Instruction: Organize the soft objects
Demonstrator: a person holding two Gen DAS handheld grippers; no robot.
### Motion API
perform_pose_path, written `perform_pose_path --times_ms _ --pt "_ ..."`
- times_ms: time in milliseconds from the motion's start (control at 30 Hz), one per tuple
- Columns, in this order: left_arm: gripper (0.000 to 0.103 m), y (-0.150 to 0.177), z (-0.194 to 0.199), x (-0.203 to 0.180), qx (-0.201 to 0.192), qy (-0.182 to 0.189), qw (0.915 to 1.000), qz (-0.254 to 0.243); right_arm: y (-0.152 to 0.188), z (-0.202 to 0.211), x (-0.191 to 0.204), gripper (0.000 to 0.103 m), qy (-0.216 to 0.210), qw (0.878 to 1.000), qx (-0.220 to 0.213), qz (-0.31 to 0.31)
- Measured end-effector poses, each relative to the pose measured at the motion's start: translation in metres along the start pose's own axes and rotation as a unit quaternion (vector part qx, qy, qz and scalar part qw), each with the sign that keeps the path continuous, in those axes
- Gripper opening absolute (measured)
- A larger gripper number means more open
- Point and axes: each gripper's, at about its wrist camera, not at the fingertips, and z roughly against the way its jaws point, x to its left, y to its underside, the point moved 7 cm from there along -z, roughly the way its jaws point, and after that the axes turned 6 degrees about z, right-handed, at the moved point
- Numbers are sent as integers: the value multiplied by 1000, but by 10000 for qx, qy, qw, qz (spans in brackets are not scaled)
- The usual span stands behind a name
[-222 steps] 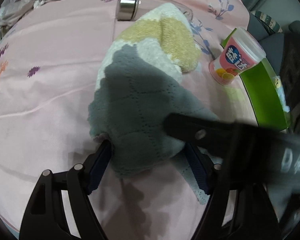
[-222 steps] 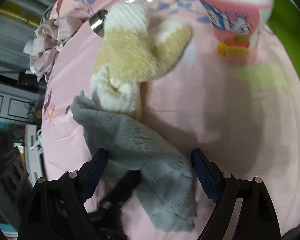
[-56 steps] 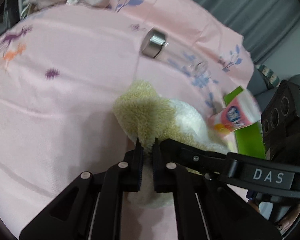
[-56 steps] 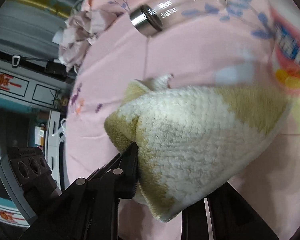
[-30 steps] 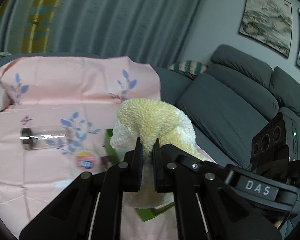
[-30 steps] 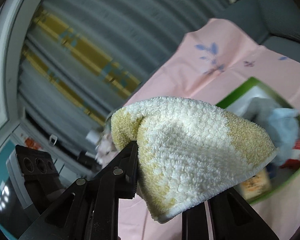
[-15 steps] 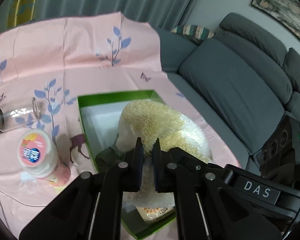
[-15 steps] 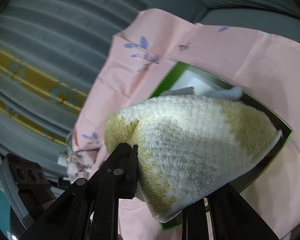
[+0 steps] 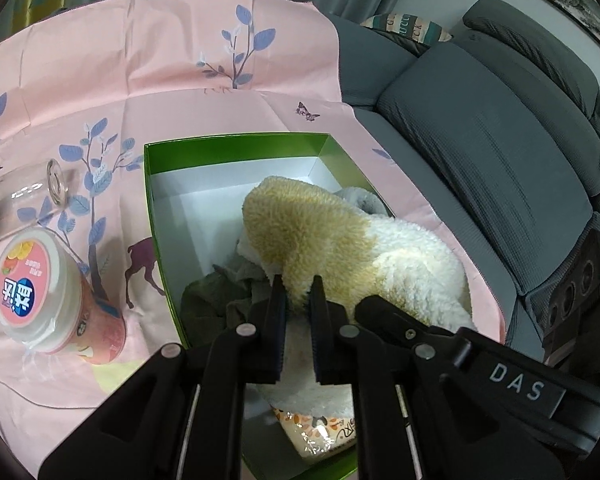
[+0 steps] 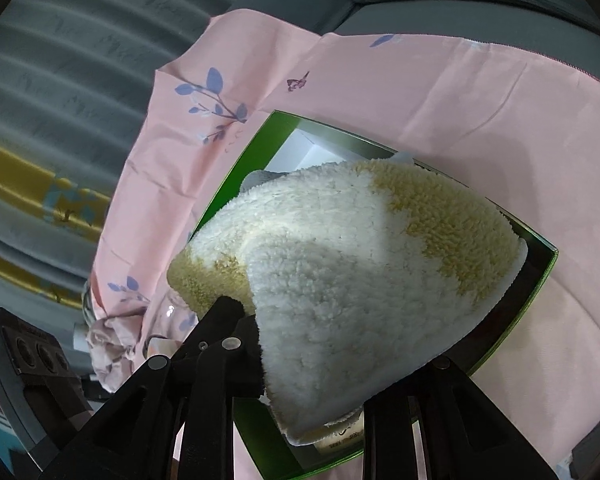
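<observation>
A fluffy yellow-and-white towel (image 9: 340,240) hangs over the open green box (image 9: 236,146), low inside it. My left gripper (image 9: 298,292) is shut on a fold of the towel. My right gripper (image 10: 312,344) also holds the towel (image 10: 360,260); its jaws stand wider with the cloth draped between and over them, hiding the pads. A grey cloth (image 9: 220,296) lies in the box under the towel. The green box also shows in the right wrist view (image 10: 540,276).
A pink round tub (image 9: 40,292) with a white lid stands left of the box. A clear glass bottle (image 9: 20,196) lies on the pink floral sheet (image 9: 180,60). A grey sofa (image 9: 500,140) is to the right. A printed packet (image 9: 320,428) lies in the box's near end.
Both grippers carried the towel from the sheet up and over to the green box, and in the last half second lowered it further into the box.
</observation>
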Motion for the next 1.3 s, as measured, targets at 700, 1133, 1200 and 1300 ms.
perform_pose_path --times_ms 700,1133,1200,1300 --pt "88 -14 74 23 -827 -599 9946 -158 -3 51 27 58 512 9938 -773 618" --pt "102 -6 157 25 -1524 -960 9832 -306 16 67 73 89 908 9762 -838 1784" --pt "102 -4 163 28 -1593 -1042 9813 -297 18 71 80 90 912 9724 -902 1947" --pt "102 -1 171 32 -1625 -1043 9809 -242 22 76 89 90 895 9675 -977 2153"
